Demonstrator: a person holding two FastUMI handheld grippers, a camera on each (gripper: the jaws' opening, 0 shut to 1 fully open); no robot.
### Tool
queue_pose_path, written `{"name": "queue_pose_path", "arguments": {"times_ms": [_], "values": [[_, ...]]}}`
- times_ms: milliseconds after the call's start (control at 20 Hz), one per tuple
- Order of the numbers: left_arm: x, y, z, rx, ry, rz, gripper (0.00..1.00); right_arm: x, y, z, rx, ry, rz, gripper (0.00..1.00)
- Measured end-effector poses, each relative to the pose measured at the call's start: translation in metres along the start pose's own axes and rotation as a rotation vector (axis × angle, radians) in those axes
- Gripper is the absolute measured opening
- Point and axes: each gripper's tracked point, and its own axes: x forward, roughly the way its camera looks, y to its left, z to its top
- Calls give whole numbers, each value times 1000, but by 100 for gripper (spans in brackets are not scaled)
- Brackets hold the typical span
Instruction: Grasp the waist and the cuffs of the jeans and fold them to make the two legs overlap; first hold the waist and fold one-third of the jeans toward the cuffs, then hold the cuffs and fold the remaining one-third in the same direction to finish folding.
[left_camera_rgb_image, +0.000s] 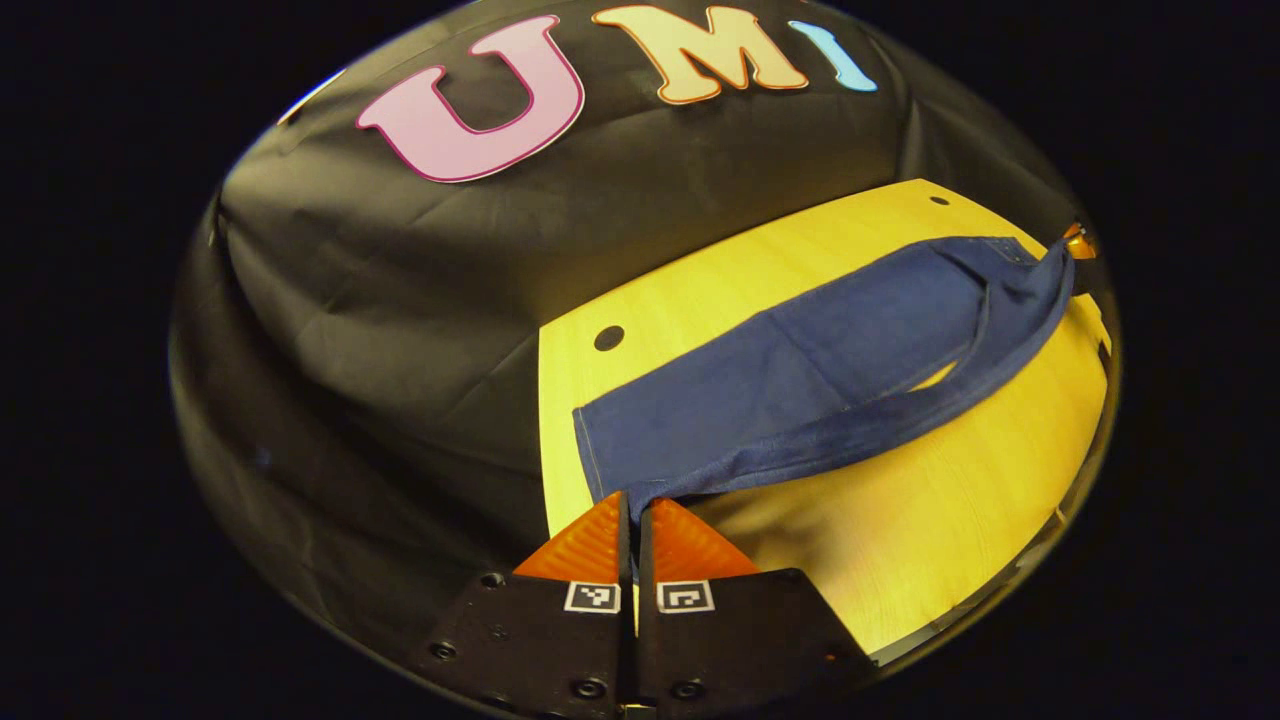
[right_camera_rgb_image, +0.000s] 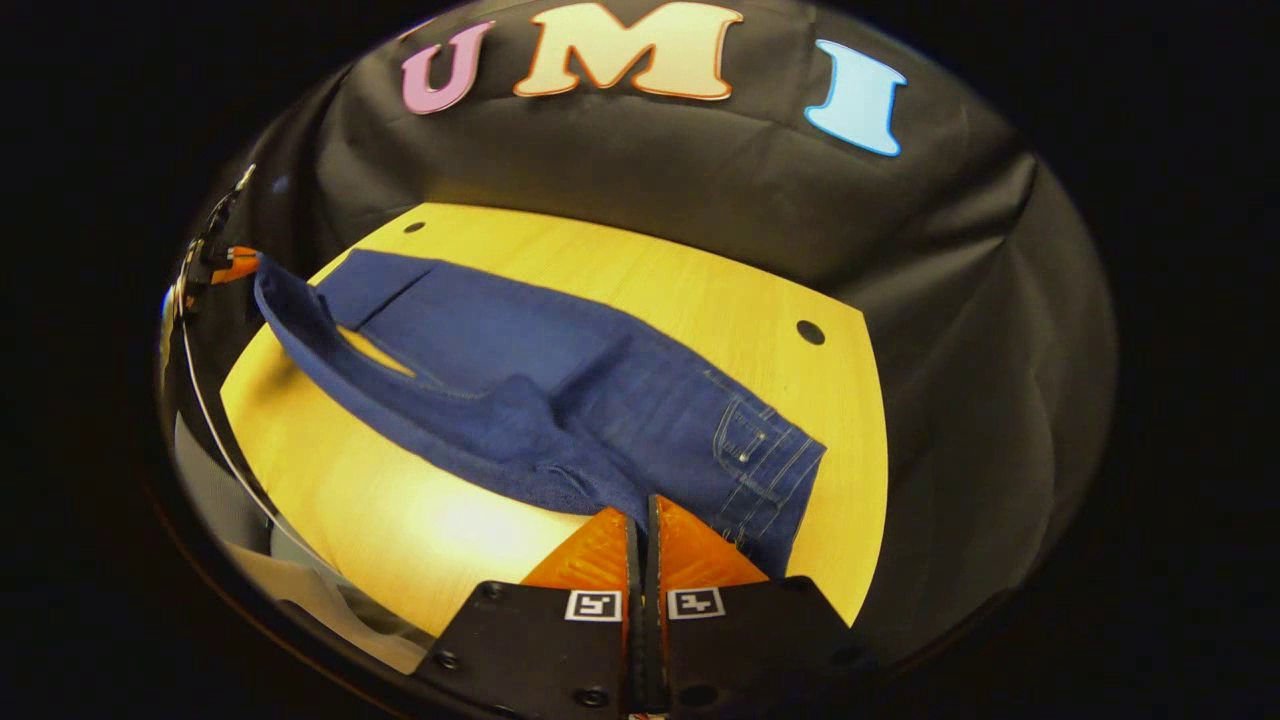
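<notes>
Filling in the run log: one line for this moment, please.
step: legs being overlapped | left gripper: shut on cuff | right gripper: shut on waist | jeans: one leg lifted | table

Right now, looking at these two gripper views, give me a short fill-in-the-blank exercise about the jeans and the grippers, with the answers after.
1. The left gripper is shut on the ____ end of the jeans.
2. The right gripper is shut on the ____ end, near the pocket.
3. The jeans lie on a ____ table.
4. The near leg is lifted, the far leg lies ____ on the table.

Answers: cuff; waist; wooden; flat
</notes>
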Motion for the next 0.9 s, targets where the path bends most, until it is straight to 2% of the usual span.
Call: {"name": "queue_pose_path", "arguments": {"times_ms": [50,400,550,600,650,750,850,900], "values": [[11,4,10,-6,8,9,0,12,-5,10,9,-6,-11,0],[117,14,37,-67,123,38,0,124,-26,70,43,-16,-69,3],[162,4,39,-78,146,71,0,178,-33,70,113,5,-76,3],[177,2,38,-81,149,82,0,192,-32,68,130,11,-79,0],[188,0,37,-86,154,93,0,205,-31,65,133,19,-80,2],[205,-2,33,-90,171,119,0,217,-29,58,103,33,-79,0],[214,0,34,-81,165,167,0,222,-28,58,73,30,-80,6],[210,-2,38,-91,152,183,4,222,-29,59,76,28,-83,8]]}}
